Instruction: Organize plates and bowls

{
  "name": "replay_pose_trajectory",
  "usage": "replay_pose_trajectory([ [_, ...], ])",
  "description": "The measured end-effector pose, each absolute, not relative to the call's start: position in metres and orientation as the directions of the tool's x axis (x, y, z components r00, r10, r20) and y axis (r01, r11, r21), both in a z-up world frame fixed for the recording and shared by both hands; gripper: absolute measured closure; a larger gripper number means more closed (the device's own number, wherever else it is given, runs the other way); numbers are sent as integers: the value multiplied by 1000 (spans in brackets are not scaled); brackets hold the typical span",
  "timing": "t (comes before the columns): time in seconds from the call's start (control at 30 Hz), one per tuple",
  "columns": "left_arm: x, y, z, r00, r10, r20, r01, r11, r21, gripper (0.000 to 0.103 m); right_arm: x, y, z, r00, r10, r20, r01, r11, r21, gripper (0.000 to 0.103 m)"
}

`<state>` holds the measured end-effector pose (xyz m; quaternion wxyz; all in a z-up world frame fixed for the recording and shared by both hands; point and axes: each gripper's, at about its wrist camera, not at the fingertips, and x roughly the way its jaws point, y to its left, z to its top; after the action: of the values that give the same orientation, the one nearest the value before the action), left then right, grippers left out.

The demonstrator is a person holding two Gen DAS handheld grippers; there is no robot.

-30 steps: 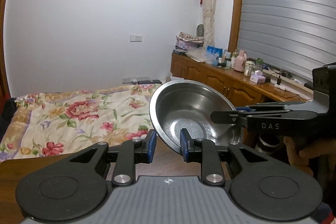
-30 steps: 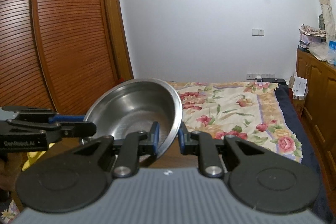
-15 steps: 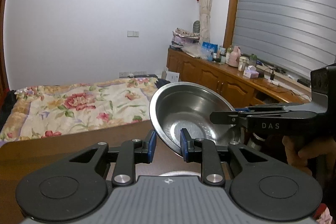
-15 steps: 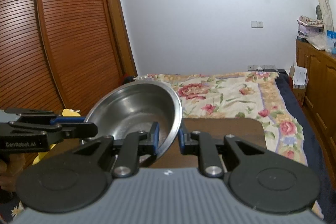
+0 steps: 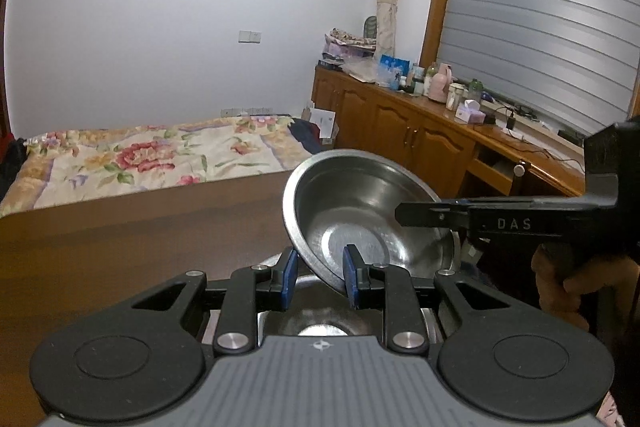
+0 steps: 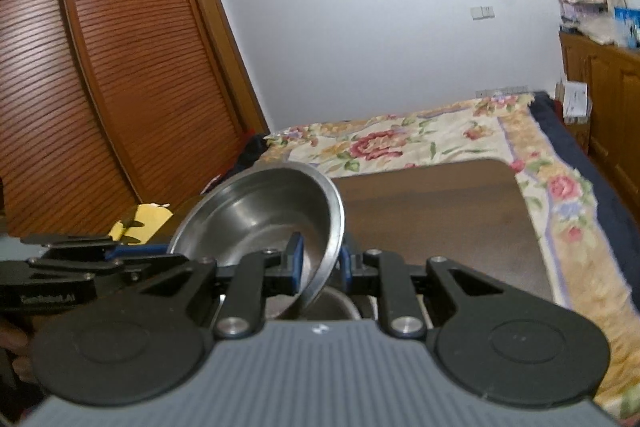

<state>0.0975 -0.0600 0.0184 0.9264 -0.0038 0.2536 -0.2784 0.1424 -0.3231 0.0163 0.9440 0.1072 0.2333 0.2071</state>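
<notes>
A steel bowl (image 5: pixel 368 223) hangs tilted above the brown table (image 5: pixel 120 247), held by its rim from two sides. My left gripper (image 5: pixel 318 267) is shut on the near rim, one blue pad inside the bowl and one outside. My right gripper (image 5: pixel 424 217) clamps the opposite rim. In the right wrist view the same bowl (image 6: pixel 260 215) sits in my right gripper (image 6: pixel 320 263), with my left gripper (image 6: pixel 120 251) reaching in from the left. A second steel bowl (image 5: pixel 320 327) rests on the table right under it, mostly hidden (image 6: pixel 332 303).
A bed with a floral cover (image 5: pixel 152 155) lies beyond the table's far edge. Wooden cabinets (image 5: pixel 420 131) with bottles stand to the right, a slatted wardrobe (image 6: pixel 100 87) to the left. A yellow thing (image 6: pixel 140 223) lies near the table's left side. A hand (image 5: pixel 568 283) grips the right tool.
Both grippers have come down toward the table with the steel bowl between them. More tabletop shows now, and the second bowl has come into view under the held one.
</notes>
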Motion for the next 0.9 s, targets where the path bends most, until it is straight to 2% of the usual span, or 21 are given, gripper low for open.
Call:
replay_pose_trajectory([
  [0.53,90,-60,-26,697,-489,-524,490,859,-150,76,127,-319,-28,809,429,-402,-285,884,370,82],
  [0.9,89,-67,-42,720,-435,-541,463,881,-93,76,120,-296,-31,841,335,-424,-269,940,209,82],
])
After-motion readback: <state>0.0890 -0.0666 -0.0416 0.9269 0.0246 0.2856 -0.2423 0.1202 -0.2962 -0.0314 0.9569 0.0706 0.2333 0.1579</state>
